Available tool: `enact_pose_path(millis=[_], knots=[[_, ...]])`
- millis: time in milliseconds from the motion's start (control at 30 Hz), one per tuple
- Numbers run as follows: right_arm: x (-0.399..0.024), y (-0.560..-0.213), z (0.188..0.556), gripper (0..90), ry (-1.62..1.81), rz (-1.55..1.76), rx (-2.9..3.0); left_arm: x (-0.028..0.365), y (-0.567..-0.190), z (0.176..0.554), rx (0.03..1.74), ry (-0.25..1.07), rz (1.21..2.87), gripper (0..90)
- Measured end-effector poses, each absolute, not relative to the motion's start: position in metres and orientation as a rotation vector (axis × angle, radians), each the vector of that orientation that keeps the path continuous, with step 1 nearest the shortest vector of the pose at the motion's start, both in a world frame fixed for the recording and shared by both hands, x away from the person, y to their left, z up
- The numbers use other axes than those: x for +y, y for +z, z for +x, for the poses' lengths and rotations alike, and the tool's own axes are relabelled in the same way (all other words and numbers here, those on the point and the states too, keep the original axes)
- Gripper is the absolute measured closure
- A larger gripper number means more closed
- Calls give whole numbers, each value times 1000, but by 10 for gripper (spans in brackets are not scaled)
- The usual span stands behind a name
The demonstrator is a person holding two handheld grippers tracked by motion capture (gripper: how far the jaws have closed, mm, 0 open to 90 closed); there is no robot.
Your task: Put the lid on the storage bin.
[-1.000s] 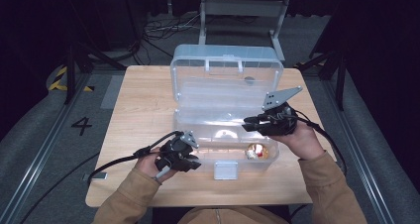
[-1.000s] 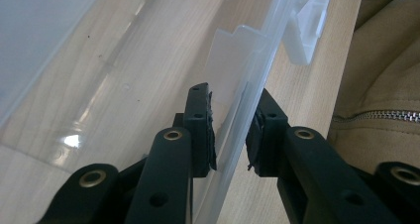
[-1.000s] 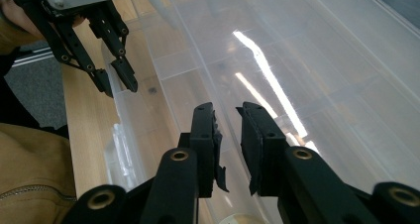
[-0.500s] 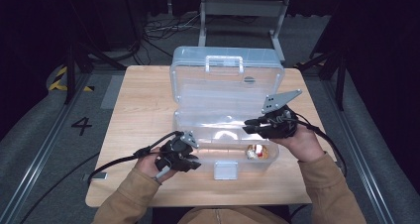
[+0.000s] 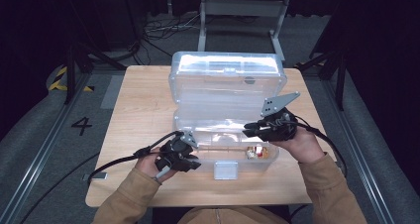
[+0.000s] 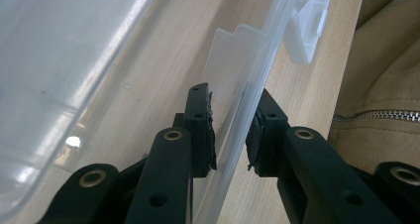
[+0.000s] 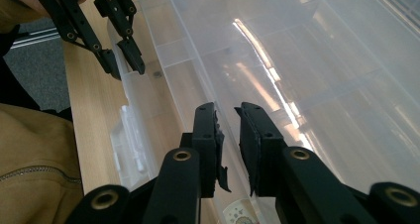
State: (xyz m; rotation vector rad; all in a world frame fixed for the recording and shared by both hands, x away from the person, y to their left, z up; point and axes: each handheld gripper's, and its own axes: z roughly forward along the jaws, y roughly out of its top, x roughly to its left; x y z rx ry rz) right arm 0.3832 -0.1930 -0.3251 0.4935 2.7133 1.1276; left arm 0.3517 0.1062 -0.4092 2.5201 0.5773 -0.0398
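Clear plastic box point(image 5: 225, 97) sits mid-bench, lid open and standing up at the far side, shallow base toward the person. Small red-and-white item point(image 5: 255, 152) lies in the base near its right end; white latch point(image 5: 224, 170) hangs at the front middle. Left hand-held gripper point(image 5: 184, 155) is at the base's front-left corner; in the left gripper view its jaws straddle the thin clear front wall point(image 6: 250, 97), pads close on either side, contact on both not certain. Right hand-held gripper point(image 5: 257, 129) hovers over the base's right part, jaws narrowly apart with nothing clearly between them, so unclear whether it grips anything. Wooden bench point(image 5: 138, 110) carries it all; tan sleeves point(image 5: 317, 184) enter from the near edge.
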Motion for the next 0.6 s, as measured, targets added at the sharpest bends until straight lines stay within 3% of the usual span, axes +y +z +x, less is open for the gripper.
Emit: enact_pose_path(millis=[600], knots=[[-193, -327, 381, 782, 1112, 479, 2731, 106, -409, 351, 581, -41, 2518, 741]])
